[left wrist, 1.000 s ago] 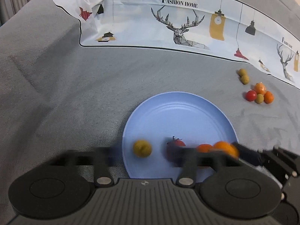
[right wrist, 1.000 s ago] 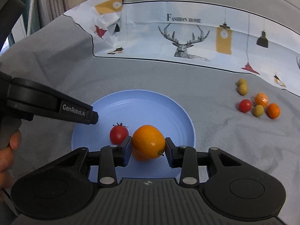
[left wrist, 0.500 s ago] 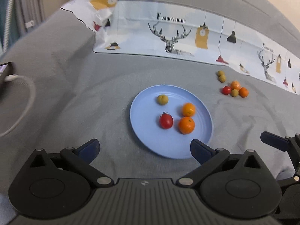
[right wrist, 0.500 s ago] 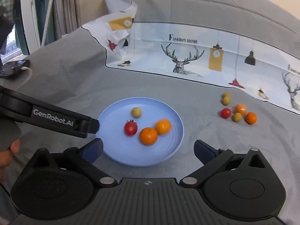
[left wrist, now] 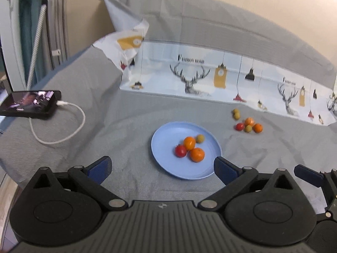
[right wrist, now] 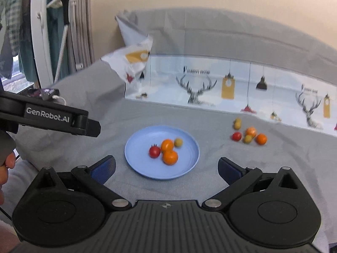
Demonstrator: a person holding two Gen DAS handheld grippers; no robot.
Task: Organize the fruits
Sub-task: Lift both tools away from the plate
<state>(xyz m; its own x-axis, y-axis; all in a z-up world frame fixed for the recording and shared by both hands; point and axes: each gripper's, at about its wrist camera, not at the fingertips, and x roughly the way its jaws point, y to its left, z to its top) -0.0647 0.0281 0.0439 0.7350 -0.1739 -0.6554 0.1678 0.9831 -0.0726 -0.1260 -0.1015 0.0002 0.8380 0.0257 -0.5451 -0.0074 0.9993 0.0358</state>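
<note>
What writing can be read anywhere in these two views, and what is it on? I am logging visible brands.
"GenRobot.AI": white lettering on the side of the left gripper, seen in the right wrist view.
Heading above the deer on the printed cloth: blurred, not readable now.
Second, smaller heading on the same cloth further right: too small and blurred.
Phone screen: an image, no legible text.

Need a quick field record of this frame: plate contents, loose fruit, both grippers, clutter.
plate: blue plate on grey cloth
on plate: red tomato, two orange fruits, one green fruit
loose fruit: cluster of six on the cloth, right of plate
left gripper: open, empty
right gripper: open, empty
clutter: phone with white cable, far left
</note>
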